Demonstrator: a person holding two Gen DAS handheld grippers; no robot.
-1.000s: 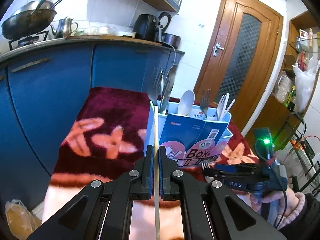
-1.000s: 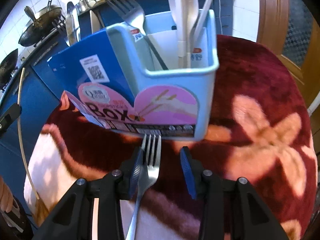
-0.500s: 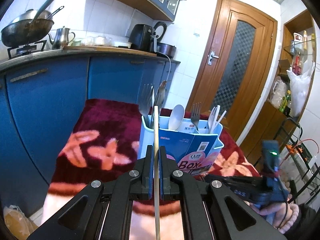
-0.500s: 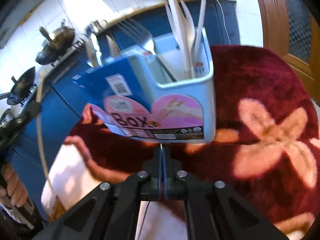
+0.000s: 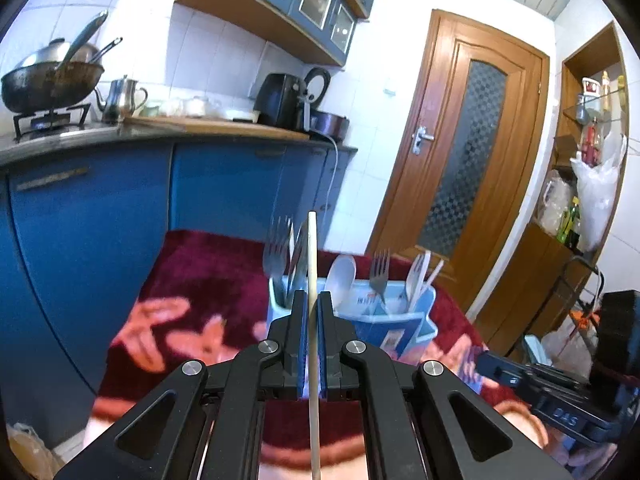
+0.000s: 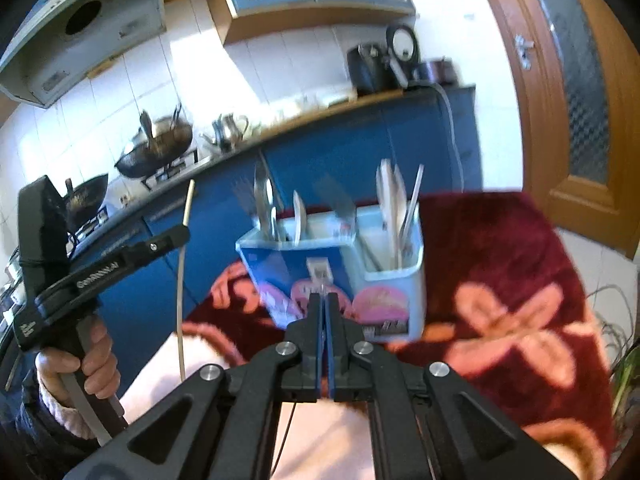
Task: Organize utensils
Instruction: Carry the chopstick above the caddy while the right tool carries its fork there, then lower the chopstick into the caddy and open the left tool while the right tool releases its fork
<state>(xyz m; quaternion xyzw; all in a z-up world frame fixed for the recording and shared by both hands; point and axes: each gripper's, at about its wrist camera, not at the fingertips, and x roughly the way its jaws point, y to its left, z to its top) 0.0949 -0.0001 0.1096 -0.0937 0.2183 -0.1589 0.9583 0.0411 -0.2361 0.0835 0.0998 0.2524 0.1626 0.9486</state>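
Left wrist view shows me the left gripper (image 5: 313,320) clamped on a thin pale wooden chopstick (image 5: 312,264), which stands upright between its fingers, in front of the light blue plastic utensil box (image 5: 416,320). This box stands on a dark red blanket with pink flowers (image 5: 192,280) and holds forks, spoons and white plastic cutlery. In the right wrist view, the right gripper (image 6: 323,312) has its fingers pressed together on a thin metal fork handle (image 6: 285,436), near the box front.

Black claw (image 5: 313,320) — blue pads, silver screws — pink cuff (image 6: 66,414).
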